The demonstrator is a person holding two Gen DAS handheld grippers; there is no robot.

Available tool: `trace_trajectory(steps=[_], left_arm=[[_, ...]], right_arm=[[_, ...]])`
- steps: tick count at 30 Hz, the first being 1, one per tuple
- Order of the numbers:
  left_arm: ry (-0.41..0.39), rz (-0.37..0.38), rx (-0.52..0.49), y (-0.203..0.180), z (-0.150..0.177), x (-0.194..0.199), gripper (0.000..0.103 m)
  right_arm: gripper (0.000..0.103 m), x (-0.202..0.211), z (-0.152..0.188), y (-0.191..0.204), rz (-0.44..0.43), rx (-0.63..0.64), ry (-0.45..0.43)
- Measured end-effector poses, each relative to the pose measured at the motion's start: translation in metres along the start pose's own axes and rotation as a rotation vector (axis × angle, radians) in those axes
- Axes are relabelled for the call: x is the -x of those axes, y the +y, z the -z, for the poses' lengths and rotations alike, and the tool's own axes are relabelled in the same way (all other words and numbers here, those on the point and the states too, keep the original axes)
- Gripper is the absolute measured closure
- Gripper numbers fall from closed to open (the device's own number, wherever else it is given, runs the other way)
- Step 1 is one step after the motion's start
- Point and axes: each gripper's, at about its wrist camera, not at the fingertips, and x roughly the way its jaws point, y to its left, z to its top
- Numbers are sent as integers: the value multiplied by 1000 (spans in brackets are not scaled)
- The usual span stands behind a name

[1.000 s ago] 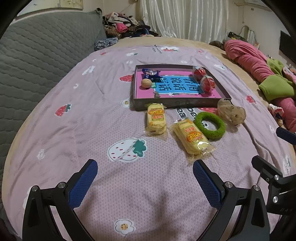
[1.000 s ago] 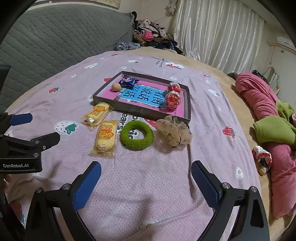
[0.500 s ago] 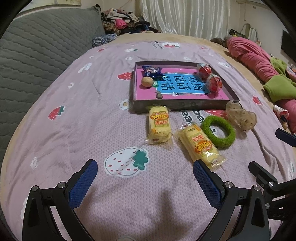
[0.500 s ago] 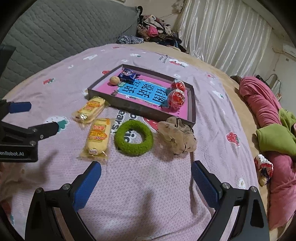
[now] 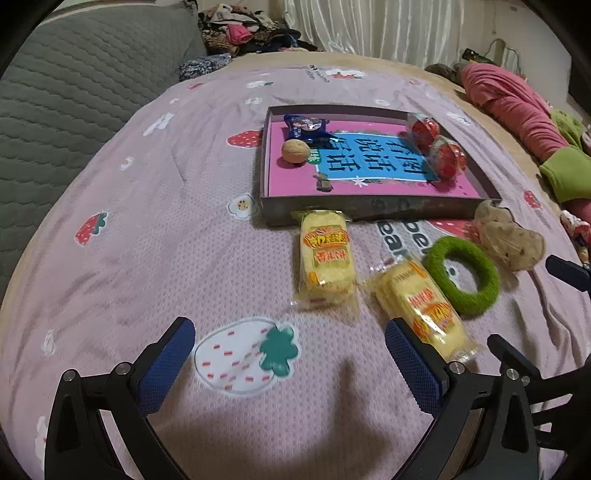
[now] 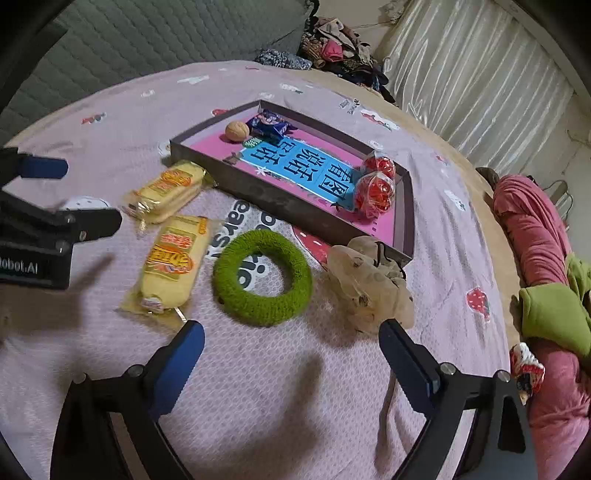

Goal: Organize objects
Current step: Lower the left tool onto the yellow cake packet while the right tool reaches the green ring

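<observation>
A shallow dark box (image 5: 373, 212) (image 6: 295, 206) with a pink and blue floor lies on the bed. It holds a walnut (image 5: 295, 151), a blue snack packet (image 5: 306, 127) and two red wrapped sweets (image 5: 436, 144). In front of it lie two yellow cake packets (image 5: 325, 258) (image 5: 421, 302), a green fuzzy ring (image 6: 262, 277) and a beige scrunchie (image 6: 369, 288). My left gripper (image 5: 290, 365) is open and empty, low over the bedsheet short of the packets. My right gripper (image 6: 291, 365) is open and empty, just short of the ring.
The bedsheet (image 5: 166, 229) is pink with strawberry prints. A grey quilted headboard (image 5: 66, 85) is at the left. Pink and green bedding (image 6: 535, 240) lies at the right, clothes (image 5: 240, 33) are piled at the back. A small toy (image 6: 526, 363) lies at the right edge.
Both grippers have moved forward and lower toward the objects in front of the box. Their jaws stay open. Nothing on the bed has moved.
</observation>
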Motion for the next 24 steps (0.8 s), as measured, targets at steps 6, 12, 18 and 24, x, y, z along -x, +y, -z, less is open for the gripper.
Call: trace_trajectory(steps=[6, 12, 18, 24], left_arm=[[5, -5, 9, 0, -16, -16, 0], [23, -10, 4, -4, -30, -33, 0], [44, -29, 9, -5, -40, -48, 0], [66, -35, 7, -7, -45, -63, 0]], right_arm=[[9, -12, -7, 0, 12, 35, -3], [13, -23, -13, 6, 10, 97, -4], [21, -34, -19, 14, -1, 164, 2], [25, -48, -26, 29, -9, 250, 25]])
